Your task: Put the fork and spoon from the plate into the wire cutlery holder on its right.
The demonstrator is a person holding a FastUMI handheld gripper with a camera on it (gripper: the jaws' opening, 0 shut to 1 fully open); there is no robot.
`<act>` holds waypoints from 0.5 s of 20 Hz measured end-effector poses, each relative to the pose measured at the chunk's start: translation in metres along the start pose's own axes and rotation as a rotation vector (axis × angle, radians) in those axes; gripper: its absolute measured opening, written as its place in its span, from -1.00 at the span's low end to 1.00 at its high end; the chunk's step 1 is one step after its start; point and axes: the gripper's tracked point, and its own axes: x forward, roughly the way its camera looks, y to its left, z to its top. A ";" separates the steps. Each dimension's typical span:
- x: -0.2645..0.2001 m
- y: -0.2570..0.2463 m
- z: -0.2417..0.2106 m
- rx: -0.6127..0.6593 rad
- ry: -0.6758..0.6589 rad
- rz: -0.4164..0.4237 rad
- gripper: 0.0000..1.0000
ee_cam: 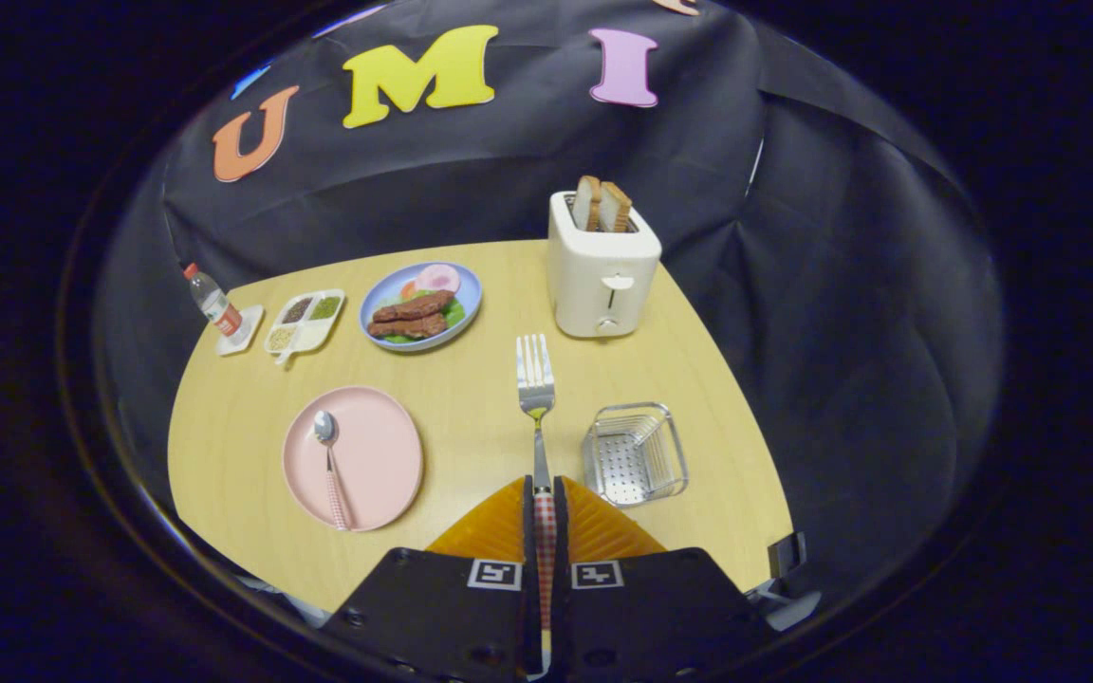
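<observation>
Wooden table (471,398) carried, largest first, the pink plate (385,465), then the wire cutlery holder (635,455) to its right. We noted 1 spoon (328,455) lying on the plate. The gripper (545,503) had its 2 fingers pressed together on the fork (536,389) by its checked handle, tines pointing ahead, just left of the holder. We judged the fork stiff, light and slippery; a mid-handle hold suited it.

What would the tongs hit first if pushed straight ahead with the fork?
Probably the white toaster: the silver fork, clamped in the tongs, points just left of it over bare wooden table. Depth unclear.
</observation>
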 end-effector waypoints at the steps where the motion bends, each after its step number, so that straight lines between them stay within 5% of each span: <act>1: -0.001 -0.011 -0.001 0.006 0.008 -0.002 -0.92; 10: -0.007 -0.069 -0.016 0.049 0.143 0.025 -0.91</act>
